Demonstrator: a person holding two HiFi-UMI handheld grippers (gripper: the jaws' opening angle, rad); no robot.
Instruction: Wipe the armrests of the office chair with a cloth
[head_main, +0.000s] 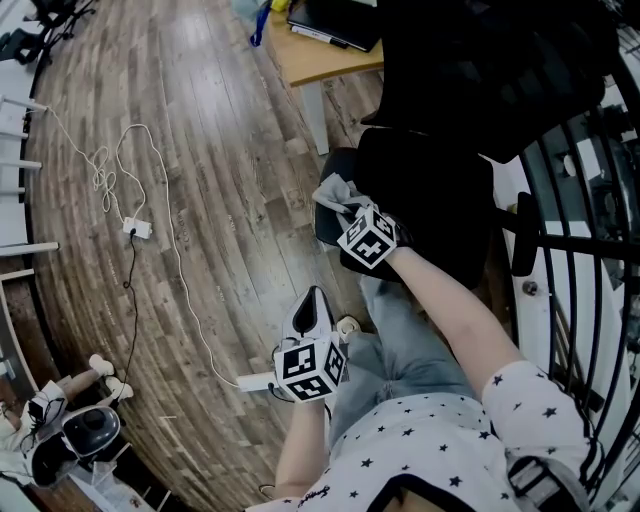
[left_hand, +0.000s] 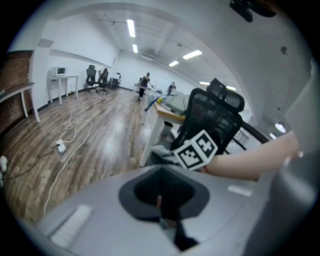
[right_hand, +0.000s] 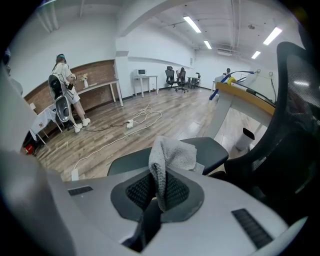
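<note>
"How far had the wiping got?"

"The right gripper (right_hand: 159, 192) pinched the grey cloth (right_hand: 172, 155) over 1 armrest (right_hand: 220, 150) of the office chair (head_main: 430, 190); left gripper (left_hand: 160, 200) hung closed, empty. The other armrest (head_main: 523, 235) likely remained."

Cloth (head_main: 336, 191) in right gripper (head_main: 350, 208) jaws, above armrest (head_main: 328, 222) on office chair (head_main: 430, 185) side toward open floor (head_main: 220, 150); left gripper (head_main: 312, 305) nearer the person, apart from chair; desk (head_main: 325, 58) behind chair; cable (head_main: 165, 215) and power strip (head_main: 138, 229) on floor, well left
</note>
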